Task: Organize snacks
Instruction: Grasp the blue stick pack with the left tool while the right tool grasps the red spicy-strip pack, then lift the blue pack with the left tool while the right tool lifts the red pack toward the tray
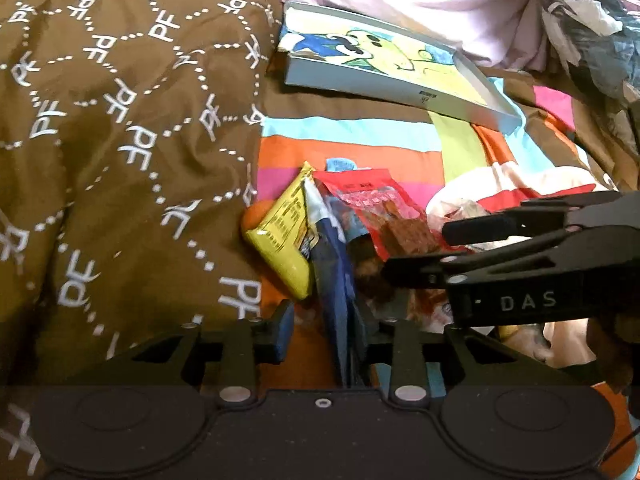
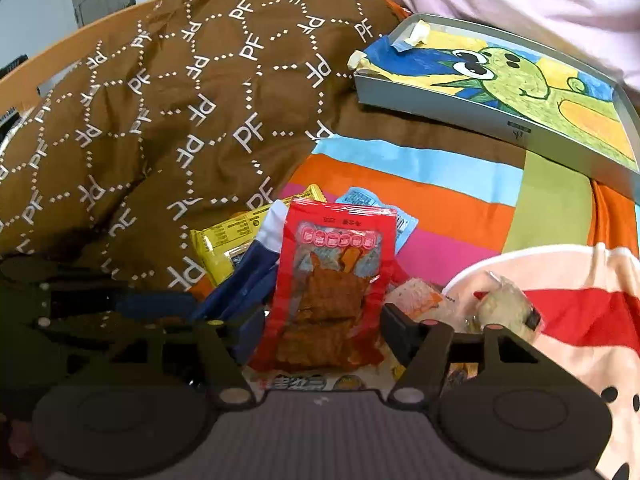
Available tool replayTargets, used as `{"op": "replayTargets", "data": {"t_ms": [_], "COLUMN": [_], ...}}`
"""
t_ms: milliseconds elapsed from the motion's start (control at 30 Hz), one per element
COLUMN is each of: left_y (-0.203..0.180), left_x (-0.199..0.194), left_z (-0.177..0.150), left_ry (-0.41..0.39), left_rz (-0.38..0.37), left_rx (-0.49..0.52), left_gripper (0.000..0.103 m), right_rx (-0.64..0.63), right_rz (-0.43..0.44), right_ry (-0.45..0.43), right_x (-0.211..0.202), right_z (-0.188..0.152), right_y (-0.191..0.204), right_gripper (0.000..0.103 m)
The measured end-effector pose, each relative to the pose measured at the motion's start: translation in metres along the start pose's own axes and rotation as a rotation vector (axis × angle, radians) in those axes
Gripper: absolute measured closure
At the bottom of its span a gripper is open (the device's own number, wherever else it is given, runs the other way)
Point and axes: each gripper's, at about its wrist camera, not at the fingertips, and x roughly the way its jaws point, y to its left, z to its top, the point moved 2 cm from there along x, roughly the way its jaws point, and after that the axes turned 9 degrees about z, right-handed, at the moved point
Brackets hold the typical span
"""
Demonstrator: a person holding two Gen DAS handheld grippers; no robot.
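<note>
A dark blue packet (image 1: 334,280) stands on edge between the fingers of my left gripper (image 1: 328,330). Its left pad (image 1: 285,328) is clear of the packet, so this gripper is open. A red packet of brown snack pieces (image 2: 332,280) sits flat and upright between the jaws of my right gripper (image 2: 316,328), which are set about as wide as the packet and do not squeeze it. In the left wrist view the right gripper (image 1: 420,250) reaches in from the right at the foot of the red packet (image 1: 380,212). A yellow packet (image 1: 280,236) leans against the blue one.
A pale blue packet (image 2: 360,200) lies behind the pile on the striped sheet (image 2: 420,184). A white-rimmed bowl (image 2: 520,252) holding wrapped snacks is on the right. A shallow grey box (image 2: 460,114) lined with a dinosaur drawing lies further back. A bunched brown quilt (image 1: 120,140) fills the left.
</note>
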Motion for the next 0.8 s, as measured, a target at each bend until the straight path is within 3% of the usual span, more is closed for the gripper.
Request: {"op": "replayTargets", "data": {"t_ms": [200,467,533,600,800], "left_y": [0.001,-0.003,-0.003,-0.003,-0.005], "left_x": [0.005,0.005,0.004,0.002,-0.005], "left_z": [0.001,0.000,-0.001,-0.002,-0.006], "left_ry": [0.014,0.018,0.013,0.012,0.012], "left_rz": [-0.036,-0.050,-0.049,-0.043,-0.028], "left_rx": [-0.001,0.014,0.011,0.001,-0.025], "left_gripper": [0.071,0.084,0.086,0.087,0.091], "right_rx": [-0.022,0.036,0.020,-0.017,-0.053], "right_rz": [-0.028,-0.022,-0.038,-0.062,-0.077], "right_ry": [0.025,0.042,0.041,0.041,0.034], "right_x": [0.014,0.023,0.023,0.023,0.014], "right_z": [0.008,0.013,0.012,0.010,0.004], "right_y": [-0.005,-0.016,-0.014,-0.011,-0.008], "right_gripper": [0.021,0.019,0.023,0.036,0.040]}}
